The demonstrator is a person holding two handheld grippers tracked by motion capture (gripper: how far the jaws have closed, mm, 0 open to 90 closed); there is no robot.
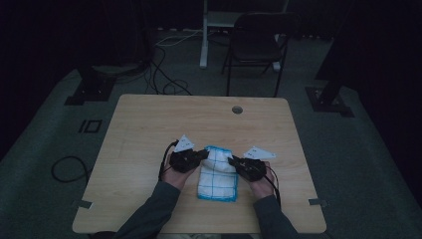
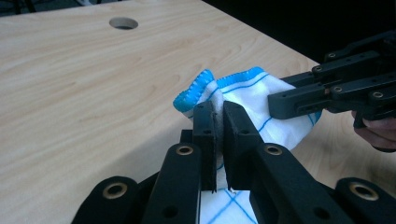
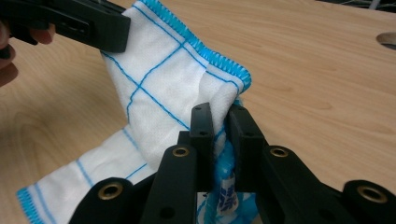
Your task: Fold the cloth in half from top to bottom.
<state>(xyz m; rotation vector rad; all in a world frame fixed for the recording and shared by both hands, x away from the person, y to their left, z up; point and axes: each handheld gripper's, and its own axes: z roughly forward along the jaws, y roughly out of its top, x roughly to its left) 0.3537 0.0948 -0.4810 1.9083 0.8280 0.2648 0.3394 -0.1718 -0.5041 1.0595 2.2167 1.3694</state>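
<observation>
A white cloth (image 1: 217,175) with blue grid lines and a blue stitched edge lies on the wooden table (image 1: 149,124), near its front middle. My left gripper (image 1: 205,154) is shut on the cloth's far left corner, which sits pinched between its jaws (image 2: 218,114). My right gripper (image 1: 230,161) is shut on the far right corner (image 3: 219,112). Both corners are lifted off the table, so the far part of the cloth (image 3: 154,79) hangs between the grippers while the near part lies flat. The right gripper (image 2: 275,102) appears at the right of the left gripper view.
A round cable hole (image 1: 237,109) sits near the table's far edge. Behind the table stand a black folding chair (image 1: 256,45) and a white desk leg (image 1: 203,35). Cables (image 1: 164,79) lie on the grey floor.
</observation>
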